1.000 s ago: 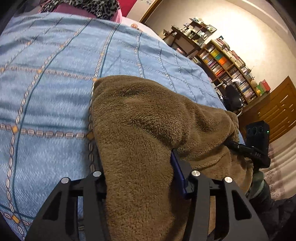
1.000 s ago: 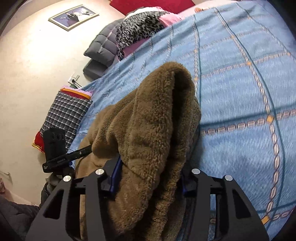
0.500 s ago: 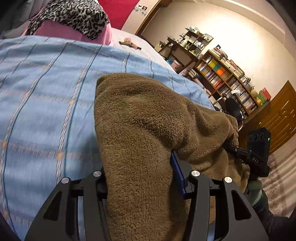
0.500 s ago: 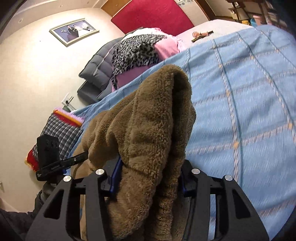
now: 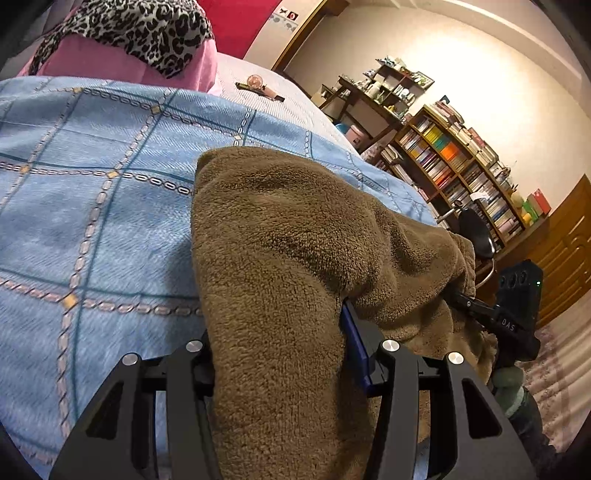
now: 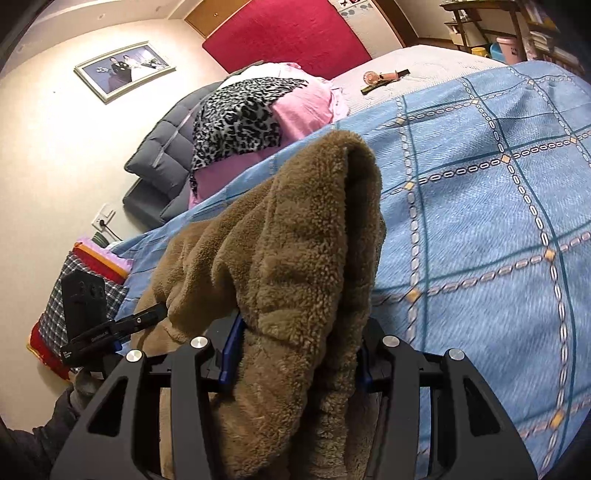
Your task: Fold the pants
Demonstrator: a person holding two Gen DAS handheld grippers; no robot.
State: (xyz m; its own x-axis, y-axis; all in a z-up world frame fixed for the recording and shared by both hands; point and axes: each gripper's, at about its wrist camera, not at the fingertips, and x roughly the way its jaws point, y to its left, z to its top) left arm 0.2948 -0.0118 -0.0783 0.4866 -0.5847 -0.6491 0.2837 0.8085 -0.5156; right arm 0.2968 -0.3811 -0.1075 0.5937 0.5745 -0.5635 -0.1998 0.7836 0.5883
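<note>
The pants (image 5: 288, 258) are brown fleece and hang between both grippers above the blue checked blanket (image 5: 92, 206). My left gripper (image 5: 277, 354) is shut on one bunched edge of them; thick fleece fills its jaws. My right gripper (image 6: 295, 343) is shut on the other end of the pants (image 6: 303, 236), which stand up in a fold over its fingers. Each gripper shows in the other's view: the right one (image 5: 517, 302) at right, the left one (image 6: 92, 317) at left. The fingertips are hidden by fleece.
A pink and leopard-print pile (image 6: 251, 110) and a grey pillow (image 6: 159, 158) lie at the head of the bed by the red headboard (image 6: 288, 33). A small pink object (image 6: 384, 77) lies on the white sheet. Bookshelves (image 5: 458, 173) stand beyond the bed's right side.
Both grippers have lifted and carried the pants forward towards the head of the bed. More of the pillows, headboard and room shows now. The grips have not changed.
</note>
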